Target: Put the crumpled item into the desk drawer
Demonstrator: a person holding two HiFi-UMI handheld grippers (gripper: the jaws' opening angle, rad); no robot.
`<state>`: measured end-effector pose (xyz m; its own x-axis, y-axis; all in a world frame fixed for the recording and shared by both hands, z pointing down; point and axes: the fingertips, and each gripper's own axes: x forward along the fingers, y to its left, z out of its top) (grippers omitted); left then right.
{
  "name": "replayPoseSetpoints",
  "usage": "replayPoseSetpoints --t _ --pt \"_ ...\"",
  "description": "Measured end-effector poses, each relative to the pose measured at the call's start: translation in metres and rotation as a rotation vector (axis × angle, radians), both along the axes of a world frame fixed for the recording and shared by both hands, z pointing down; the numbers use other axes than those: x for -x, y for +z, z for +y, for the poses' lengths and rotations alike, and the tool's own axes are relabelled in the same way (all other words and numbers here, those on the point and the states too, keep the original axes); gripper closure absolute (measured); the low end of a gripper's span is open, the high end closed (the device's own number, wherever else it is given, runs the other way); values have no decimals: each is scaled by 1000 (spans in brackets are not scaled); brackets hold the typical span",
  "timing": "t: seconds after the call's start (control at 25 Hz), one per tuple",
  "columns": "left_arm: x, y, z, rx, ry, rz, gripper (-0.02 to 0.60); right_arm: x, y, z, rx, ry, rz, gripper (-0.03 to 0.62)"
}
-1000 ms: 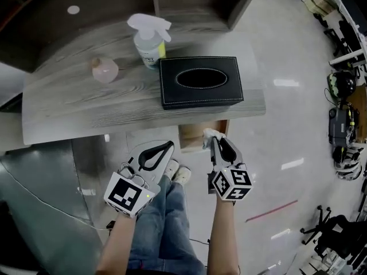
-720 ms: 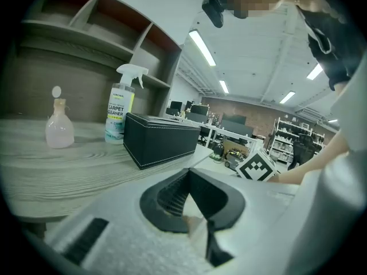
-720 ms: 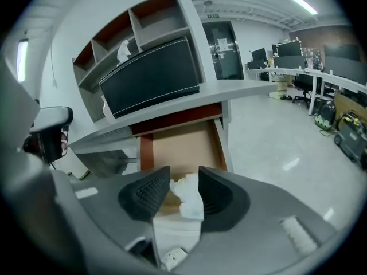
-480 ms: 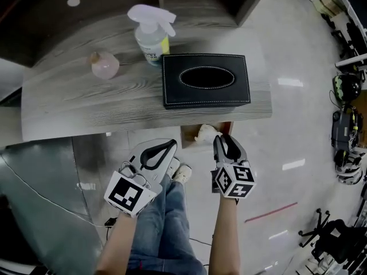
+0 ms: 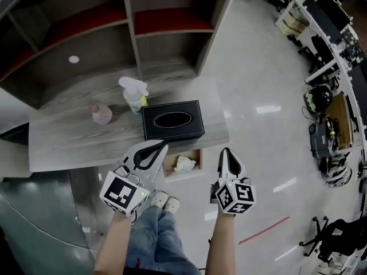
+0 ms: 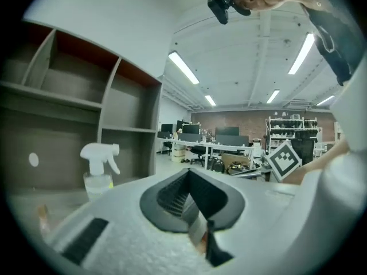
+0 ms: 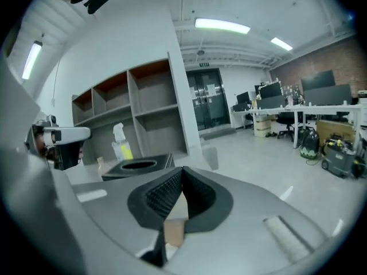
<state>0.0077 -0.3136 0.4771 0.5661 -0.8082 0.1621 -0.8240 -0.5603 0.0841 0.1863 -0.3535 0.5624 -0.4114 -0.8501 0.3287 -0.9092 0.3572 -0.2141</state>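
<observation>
Nearest, the left gripper [image 5: 161, 147] and right gripper [image 5: 226, 152] were both closed on nothing, flanking the open desk drawer [image 5: 198, 156]. The crumpled item [image 5: 184, 164], held in the right gripper's jaws a second earlier, lay loose inside that drawer, a pale roundish wad with no long axis I could tell. Beyond, the desk [image 5: 69, 145] carried a black tissue box [image 5: 172, 120] and a spray bottle [image 5: 132, 94].

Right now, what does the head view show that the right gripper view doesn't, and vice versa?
Head view only: the crumpled white item lying in the open wooden desk drawer. Right gripper view only: glass double doors and a lit ceiling strip light. Both: the black leather tissue box and the clear spray bottle.
</observation>
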Motion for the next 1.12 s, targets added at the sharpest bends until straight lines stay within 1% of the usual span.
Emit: replayPoseSetpoints --t 0.12,0.28,0.44,0.6,0.72,0.8,0.96,1.12 --pt "-2 -50 -18 -80 7 -33 577 -17 -65 -13 -108 33 -20 585" --pt "-3 -111 -40 -191 6 -38 577 -35 -140 -27 -247 74 -44 585" --pt "-17 -164 -41 -268 17 -48 577 -50 -210 -24 -365 90 -63 585" --pt "-26 -203 -47 -321 -2 -49 577 -54 -263 -19 -484 83 -71 585" --pt "-37 -227 -42 -339 -8 -27 577 -60 -290 -4 -521 77 -67 585" --pt "-42 -236 -40 -351 -2 -22 577 -61 -298 0 -534 76 -63 585" --pt "-50 -235 -40 -355 9 -22 577 -64 -298 4 -541 71 -50 585" --pt "-53 -234 -38 -348 8 -20 577 -64 -298 7 -537 61 -57 585"
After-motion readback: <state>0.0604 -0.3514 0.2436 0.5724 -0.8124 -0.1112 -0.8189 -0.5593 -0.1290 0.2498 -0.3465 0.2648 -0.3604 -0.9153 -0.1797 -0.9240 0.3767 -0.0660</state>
